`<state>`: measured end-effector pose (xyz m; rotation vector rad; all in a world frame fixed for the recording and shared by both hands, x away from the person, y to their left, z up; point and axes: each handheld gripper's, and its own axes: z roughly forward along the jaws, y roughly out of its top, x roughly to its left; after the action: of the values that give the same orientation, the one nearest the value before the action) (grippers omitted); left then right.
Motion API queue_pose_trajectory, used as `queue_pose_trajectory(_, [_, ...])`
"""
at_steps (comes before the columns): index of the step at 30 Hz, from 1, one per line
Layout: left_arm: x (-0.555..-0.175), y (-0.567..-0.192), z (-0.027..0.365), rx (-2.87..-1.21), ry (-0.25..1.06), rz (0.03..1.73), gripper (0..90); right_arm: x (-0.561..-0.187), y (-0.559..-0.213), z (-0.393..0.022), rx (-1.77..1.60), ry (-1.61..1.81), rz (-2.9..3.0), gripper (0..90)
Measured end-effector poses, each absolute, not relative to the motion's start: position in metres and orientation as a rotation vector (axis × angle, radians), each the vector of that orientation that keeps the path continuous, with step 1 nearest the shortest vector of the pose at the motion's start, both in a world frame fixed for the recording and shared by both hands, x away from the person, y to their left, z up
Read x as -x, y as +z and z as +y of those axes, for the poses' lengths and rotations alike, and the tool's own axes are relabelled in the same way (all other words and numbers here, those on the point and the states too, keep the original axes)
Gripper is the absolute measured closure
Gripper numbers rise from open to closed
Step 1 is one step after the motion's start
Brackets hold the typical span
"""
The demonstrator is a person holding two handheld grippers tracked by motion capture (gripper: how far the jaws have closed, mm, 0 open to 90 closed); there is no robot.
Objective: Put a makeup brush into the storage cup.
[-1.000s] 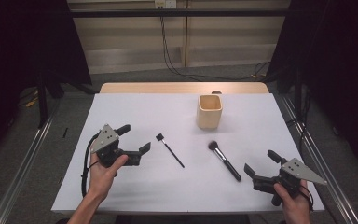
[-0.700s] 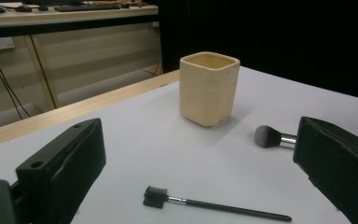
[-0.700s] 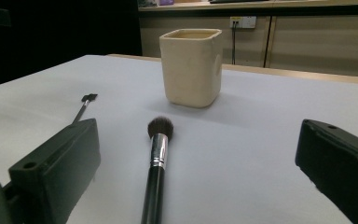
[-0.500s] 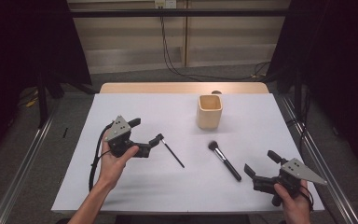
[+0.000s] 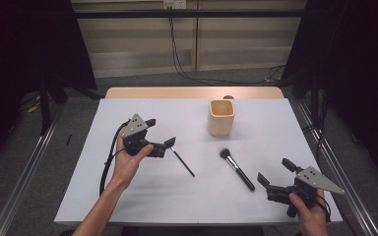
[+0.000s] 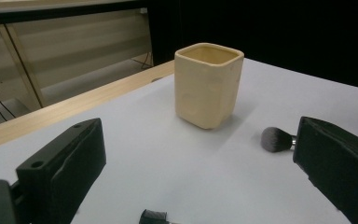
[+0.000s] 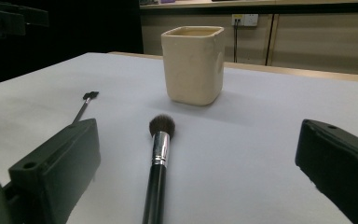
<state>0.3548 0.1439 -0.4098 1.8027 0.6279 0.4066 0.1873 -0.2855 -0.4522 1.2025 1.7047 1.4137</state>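
A cream square cup (image 5: 221, 117) stands upright at the table's middle back. A thick black makeup brush (image 5: 236, 168) lies in front of it, bristles toward the cup. A thin black brush (image 5: 182, 162) lies to its left. My left gripper (image 5: 160, 132) hovers open just left of the thin brush's head, holding nothing. In the left gripper view, the cup (image 6: 208, 84) is ahead and the thin brush's head (image 6: 153, 216) sits low between the jaws. My right gripper (image 5: 274, 171) rests open near the front right, aimed along the thick brush (image 7: 159, 158) toward the cup (image 7: 193, 63).
A white sheet (image 5: 128, 196) covers the table, with a wooden edge (image 5: 192, 92) at the back. Metal rails (image 5: 24, 172) run along both sides on the floor. Cables (image 5: 177, 54) hang behind the table.
My left gripper has moved right and away from me, up to the thin brush's head. The right gripper has stayed put.
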Motion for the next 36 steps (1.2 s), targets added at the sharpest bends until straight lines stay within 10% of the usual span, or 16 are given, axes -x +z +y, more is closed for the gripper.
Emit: queue_pose_trajectory(36, [-0.387, -0.400, 0.120, -2.371, 0.216, 0.405, 5.0, -0.190, -0.453, -0.284, -1.212, 1.405, 1.727, 0.0])
